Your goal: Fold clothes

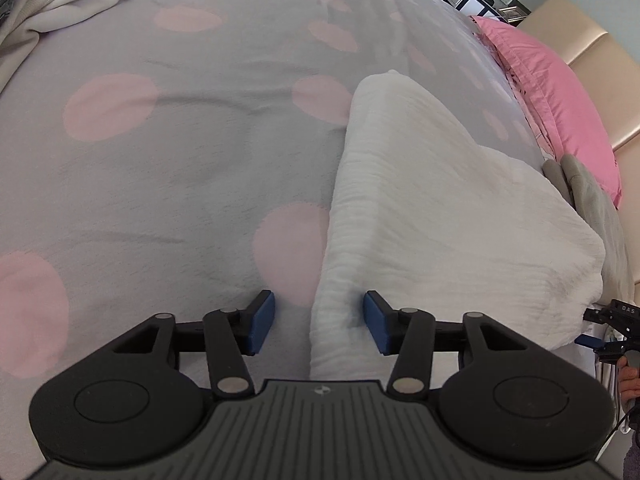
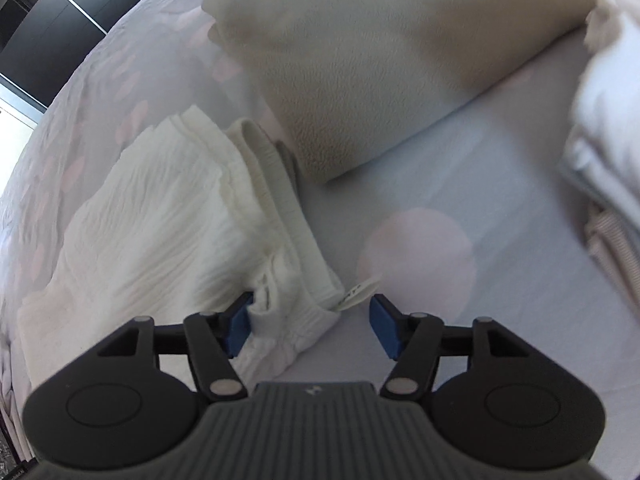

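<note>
Left wrist view: the white crinkled garment (image 1: pixel 432 208) is seen lying on the grey bedspread with pink dots (image 1: pixel 180 168), already doubled into a long panel whose folded edge runs away from the camera. The left gripper (image 1: pixel 319 322) is held pointing steeply down over the near end of that edge, its blue pads (image 1: pixel 262 322) standing about half apart, one on either side of the cloth; neither is seen to press on it, so nothing is gripped. This straddling position is judged to prepare a pinch of the edge for the next fold. The right gripper (image 1: pixel 608 330) is partly visible at the garment's other near corner, and a pink pillow (image 1: pixel 552 92) lies beyond.

Right wrist view: the right gripper (image 2: pixel 310 330) is shown with jaws wide apart over the elastic waistband corner of the same garment (image 2: pixel 168 216). The left pad (image 2: pixel 239 330) lies against bunched cloth and the right pad is clear of it, so no hold is made. A small care label (image 2: pixel 358 294) sticks out at the corner. A folded beige fleece (image 2: pixel 380 60) and a stack of folded pale clothes (image 2: pixel 604 152) are kept well aside, presumably as finished work.
</note>
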Available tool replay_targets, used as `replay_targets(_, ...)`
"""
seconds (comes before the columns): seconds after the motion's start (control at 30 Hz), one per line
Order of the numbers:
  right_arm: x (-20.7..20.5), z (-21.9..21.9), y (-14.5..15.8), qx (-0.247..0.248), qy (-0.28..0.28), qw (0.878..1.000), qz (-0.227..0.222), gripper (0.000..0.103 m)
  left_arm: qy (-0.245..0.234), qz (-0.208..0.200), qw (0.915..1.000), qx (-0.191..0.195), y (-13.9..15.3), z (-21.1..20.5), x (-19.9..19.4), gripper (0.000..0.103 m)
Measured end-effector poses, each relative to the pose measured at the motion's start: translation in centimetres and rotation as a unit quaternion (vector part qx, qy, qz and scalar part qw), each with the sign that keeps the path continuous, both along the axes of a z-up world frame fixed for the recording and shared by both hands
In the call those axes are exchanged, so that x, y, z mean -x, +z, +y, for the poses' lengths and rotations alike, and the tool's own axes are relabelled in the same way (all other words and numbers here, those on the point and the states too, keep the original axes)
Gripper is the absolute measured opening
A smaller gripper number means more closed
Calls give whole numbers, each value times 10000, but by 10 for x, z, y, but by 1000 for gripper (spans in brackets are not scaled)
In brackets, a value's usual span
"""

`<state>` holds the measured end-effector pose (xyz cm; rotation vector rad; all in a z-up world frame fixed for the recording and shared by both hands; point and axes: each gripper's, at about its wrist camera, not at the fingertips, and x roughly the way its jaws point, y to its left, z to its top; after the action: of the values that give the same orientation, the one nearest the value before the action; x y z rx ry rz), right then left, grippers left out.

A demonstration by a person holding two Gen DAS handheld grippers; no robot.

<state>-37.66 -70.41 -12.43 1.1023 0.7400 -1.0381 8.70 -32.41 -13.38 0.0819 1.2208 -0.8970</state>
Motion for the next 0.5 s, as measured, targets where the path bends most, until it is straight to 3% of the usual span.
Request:
replay_targets(0.07,-8,2,-2,100,28,9999,59,56,4,-23,10000,38,-1,-4,3,25)
replay_targets(0.1,-12,3,-2,164,65,9998,91,45,-9,-7,10000,70,-2,-6,5,15)
replay_targets(0.23,-19,7,13,294,22,9995,83,26,-161,-119,9998,23,11,-11,9,7)
replay_targets(0.4,-27,18,55,456,80,9987,205,24,-560,-91,9983,-99,57,-4,-5,6)
replay_targets(0.5,-29,27,74,178,162,9992,314,24,-637,-130,9973,-337,86,6,-5,6)
